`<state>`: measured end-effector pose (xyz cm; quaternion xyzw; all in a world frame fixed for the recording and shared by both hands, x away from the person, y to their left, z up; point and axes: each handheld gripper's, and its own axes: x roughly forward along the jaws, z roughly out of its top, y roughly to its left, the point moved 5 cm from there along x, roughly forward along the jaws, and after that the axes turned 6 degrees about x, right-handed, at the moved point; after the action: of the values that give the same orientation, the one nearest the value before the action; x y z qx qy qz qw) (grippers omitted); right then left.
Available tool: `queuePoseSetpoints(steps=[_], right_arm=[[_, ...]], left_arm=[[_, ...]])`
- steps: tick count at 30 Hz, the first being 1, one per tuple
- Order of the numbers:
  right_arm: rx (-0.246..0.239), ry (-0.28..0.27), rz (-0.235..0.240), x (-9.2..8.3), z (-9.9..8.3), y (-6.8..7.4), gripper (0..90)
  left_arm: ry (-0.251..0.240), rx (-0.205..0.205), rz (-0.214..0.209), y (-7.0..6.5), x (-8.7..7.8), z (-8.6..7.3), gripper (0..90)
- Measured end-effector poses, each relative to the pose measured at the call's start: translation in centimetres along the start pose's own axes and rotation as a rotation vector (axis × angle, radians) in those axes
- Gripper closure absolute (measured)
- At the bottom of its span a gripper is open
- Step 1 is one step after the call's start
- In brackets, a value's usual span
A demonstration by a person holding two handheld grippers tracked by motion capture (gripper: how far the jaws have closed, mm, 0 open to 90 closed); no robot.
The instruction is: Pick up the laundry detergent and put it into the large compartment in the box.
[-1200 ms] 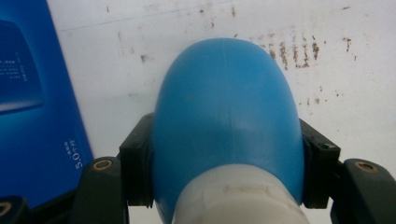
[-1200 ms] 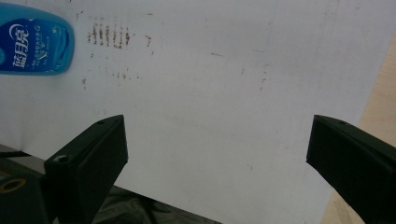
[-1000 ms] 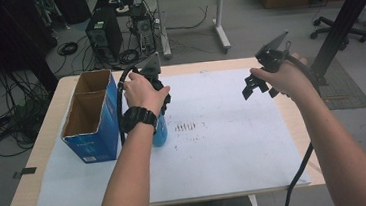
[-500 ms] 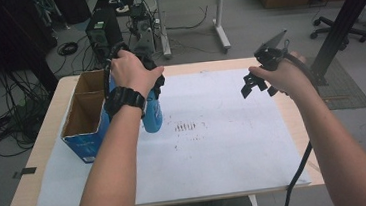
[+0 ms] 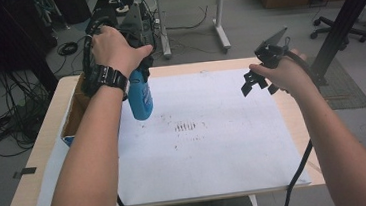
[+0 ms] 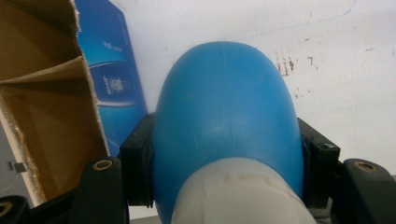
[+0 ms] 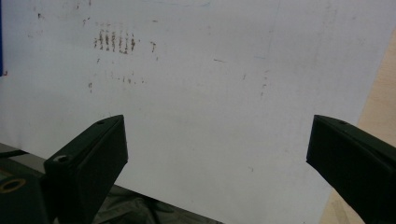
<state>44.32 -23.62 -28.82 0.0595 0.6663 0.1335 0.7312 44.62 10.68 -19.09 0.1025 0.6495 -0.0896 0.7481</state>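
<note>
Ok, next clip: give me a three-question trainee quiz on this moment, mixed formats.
1. True or false: the left gripper is shut on the blue bottle.
2. The right gripper is: A) open over the white sheet; B) gripping the cardboard box; C) resting on the floor.
3. Fill in: the blue bottle is held ____ the table, not standing on it.

Key: 1 true; 2 A; 3 above.
</note>
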Motion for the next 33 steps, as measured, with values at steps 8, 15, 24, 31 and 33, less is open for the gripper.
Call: queuePoseSetpoints(steps=[8,15,24,31,33], right_arm=[[0.012,-0.006,-0.001,-0.3,0.0,-0.1,5.5],[0.02,-0.005,-0.005,-0.4,0.1,0.0,5.5],[0.026,-0.007,-0.007,-0.5,0.3,0.2,5.5],[0.028,0.003,-0.011,-0.1,0.4,0.4,5.5],[0.025,0.002,-0.011,-0.1,0.5,0.5,5.5]], left_arm=[[-0.018,-0.026,-0.001,2.6,-1.9,-0.3,37.5],[-0.04,-0.073,0.006,5.7,-3.8,-1.2,37.5],[-0.048,-0.126,0.025,9.6,-5.1,-2.5,37.5],[-0.051,-0.14,0.034,11.8,-5.1,-3.3,37.5],[-0.05,-0.149,0.036,12.5,-4.9,-3.6,37.5]])
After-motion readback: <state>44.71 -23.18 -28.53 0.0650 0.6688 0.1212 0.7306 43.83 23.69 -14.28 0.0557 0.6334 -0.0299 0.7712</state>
